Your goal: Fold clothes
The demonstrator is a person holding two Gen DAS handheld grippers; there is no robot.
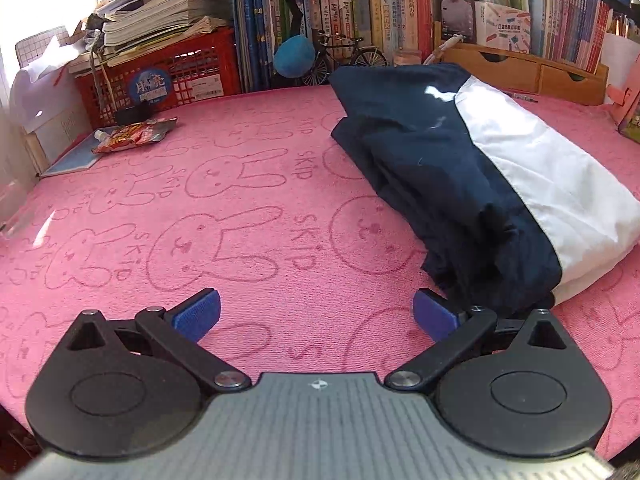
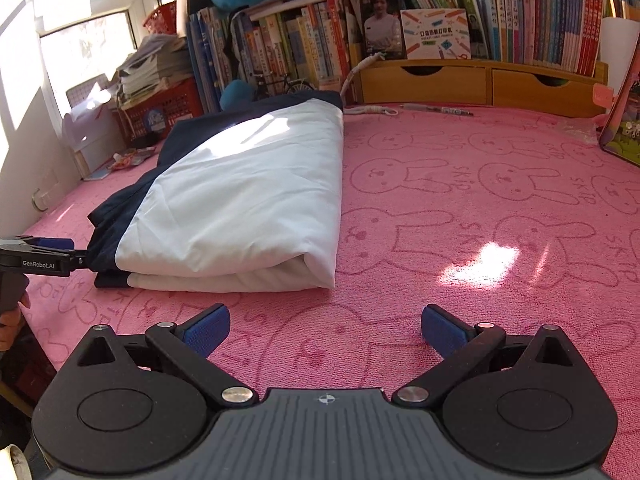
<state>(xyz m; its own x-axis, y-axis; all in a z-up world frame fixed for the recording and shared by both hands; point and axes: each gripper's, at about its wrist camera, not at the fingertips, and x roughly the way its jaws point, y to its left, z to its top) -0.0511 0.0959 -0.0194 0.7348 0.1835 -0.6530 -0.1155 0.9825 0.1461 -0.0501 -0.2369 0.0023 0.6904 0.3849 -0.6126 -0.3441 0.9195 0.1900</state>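
Folded garment [image 2: 240,200] lengthwise toward bookshelf [image 2: 400,32]

Before me, a pink rabbit-print cloth [image 1: 248,216] covers the table. At its far left corner stand a red crate [image 1: 188,68] under stacked papers [image 1: 160,12], a snack pouch [image 1: 134,134] nearby; books [image 2: 532,12] and wooden drawers [image 2: 480,82] line the far edge.

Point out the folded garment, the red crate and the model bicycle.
folded garment [image 2: 248,200]: right wrist view, on its white top panel.
red crate [image 1: 188,68]: left wrist view, on its front lattice wall.
model bicycle [image 1: 348,56]: left wrist view, on its frame.
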